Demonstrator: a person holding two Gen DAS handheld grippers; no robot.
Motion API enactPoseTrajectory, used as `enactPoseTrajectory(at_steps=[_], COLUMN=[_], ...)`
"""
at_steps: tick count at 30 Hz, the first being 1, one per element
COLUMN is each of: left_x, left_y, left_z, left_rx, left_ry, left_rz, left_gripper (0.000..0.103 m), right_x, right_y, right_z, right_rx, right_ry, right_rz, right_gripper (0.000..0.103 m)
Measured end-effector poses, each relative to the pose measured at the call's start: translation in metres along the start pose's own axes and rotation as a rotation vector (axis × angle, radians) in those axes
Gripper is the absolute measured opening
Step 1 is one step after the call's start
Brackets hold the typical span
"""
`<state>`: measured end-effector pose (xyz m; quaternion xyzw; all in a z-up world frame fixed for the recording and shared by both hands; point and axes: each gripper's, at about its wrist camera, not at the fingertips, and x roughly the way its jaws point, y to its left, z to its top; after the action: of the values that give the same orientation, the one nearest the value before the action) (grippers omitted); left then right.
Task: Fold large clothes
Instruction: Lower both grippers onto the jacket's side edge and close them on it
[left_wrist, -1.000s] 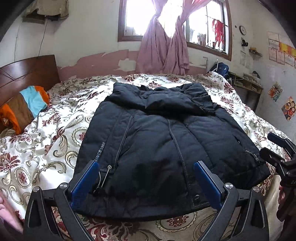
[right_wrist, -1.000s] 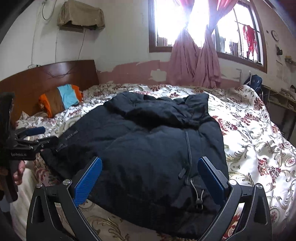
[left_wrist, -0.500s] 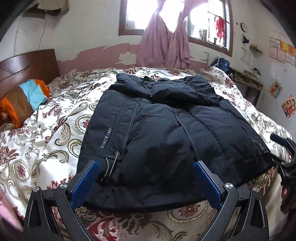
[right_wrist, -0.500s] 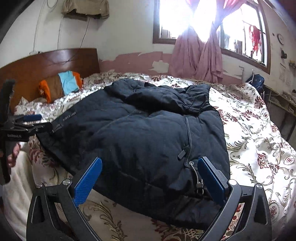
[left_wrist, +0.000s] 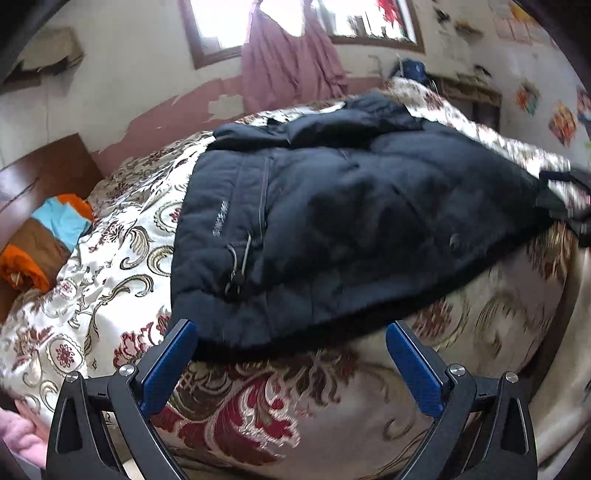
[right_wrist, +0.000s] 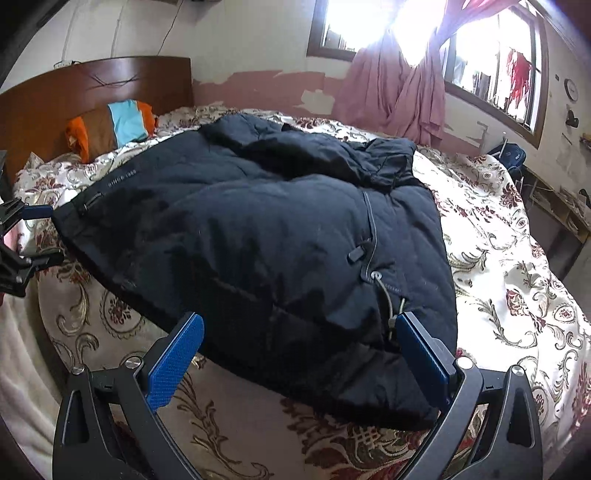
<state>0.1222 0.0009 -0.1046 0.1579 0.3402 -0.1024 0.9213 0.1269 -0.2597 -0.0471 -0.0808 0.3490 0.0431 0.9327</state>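
From my left wrist camera, the left gripper (left_wrist: 291, 354) is spread wide with nothing between its blue pads, hanging just short of the near hem of the dark jacket (left_wrist: 332, 221). The jacket lies flat on the flowered bed (left_wrist: 110, 295), hem toward the foot edge, hood end toward the window wall. I judge the sleeves are already tucked in, since none show; the lengthwise fold is not yet made. This view is blurred.

From my right wrist camera, the right gripper (right_wrist: 299, 350) is equally wide open and holds nothing, though its right pad sits just beside the jacket's near right corner and the drawcord (right_wrist: 388, 295). The other gripper waits at the hem's left corner. I reckon both corners need gripping next.
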Motion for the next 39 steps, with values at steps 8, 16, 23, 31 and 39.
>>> enactPoseTrajectory(at_steps=[8,16,23,31,39], left_x=[0.019,0.033,0.042,0.037,0.035], left_y=[-0.007,-0.039,-0.063,-0.051,-0.036], left_z=[-0.01,-0.013,-0.015,-0.01,-0.001], left_rx=[0.059,0.232,0.369,0.302,0.229], left_ry=[0.073,0.095,0.039,0.007,-0.046], left_rz=[0.059,0.242,0.359,0.353,0.343], left_gripper=[0.103,0.103,0.103,0.102,0.073], right_x=[0.003,0.01,0.017,0.017,0.032], right_y=[0.004,0.008,0.009,0.019,0.054], right_z=[-0.002,-0.007,-0.011,-0.019,-0.031], right_rx=[0.004,-0.016,-0.029,-0.138,-0.379], right_ry=[0.015,0.047,0.085,0.092,0.091], right_rz=[0.002,-0.006,-0.035,-0.056,-0.246], right_gripper=[0.101,0.101,0.101,0.101,0.101])
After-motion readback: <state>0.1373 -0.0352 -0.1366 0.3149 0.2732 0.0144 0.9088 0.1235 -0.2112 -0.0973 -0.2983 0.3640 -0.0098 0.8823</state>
